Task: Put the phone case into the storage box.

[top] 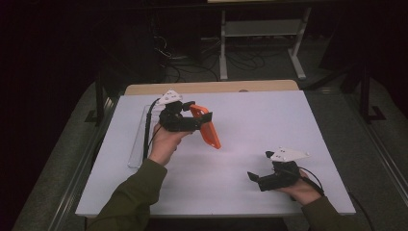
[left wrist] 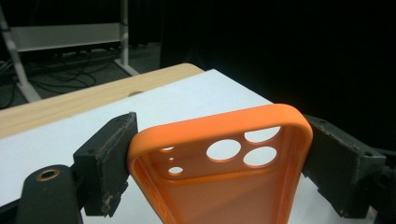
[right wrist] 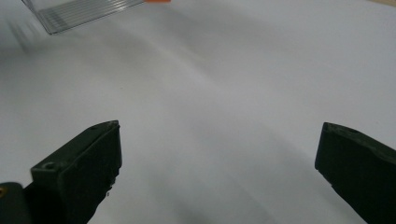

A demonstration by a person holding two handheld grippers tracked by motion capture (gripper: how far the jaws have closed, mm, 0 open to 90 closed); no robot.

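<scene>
An orange phone case (top: 206,126) hangs above the white table (top: 250,125), tilted with its lower end toward the table's middle. My left gripper (top: 191,115) is shut on it. In the left gripper view the case (left wrist: 219,172) shows its inner side and camera holes, and both black pads press on its two long edges. My right gripper (top: 252,176) stands low near the table's front right, pointing left. Its jaws are wide apart in the right gripper view (right wrist: 219,172) with bare table between them.
A clear ribbed plastic tray (top: 139,139) lies along the table's left side, behind my left hand; its corner (right wrist: 79,11) shows in the right gripper view. A wooden board (top: 211,87) edges the table's far side. Dark floor, cables and a shelf frame (top: 260,33) lie beyond.
</scene>
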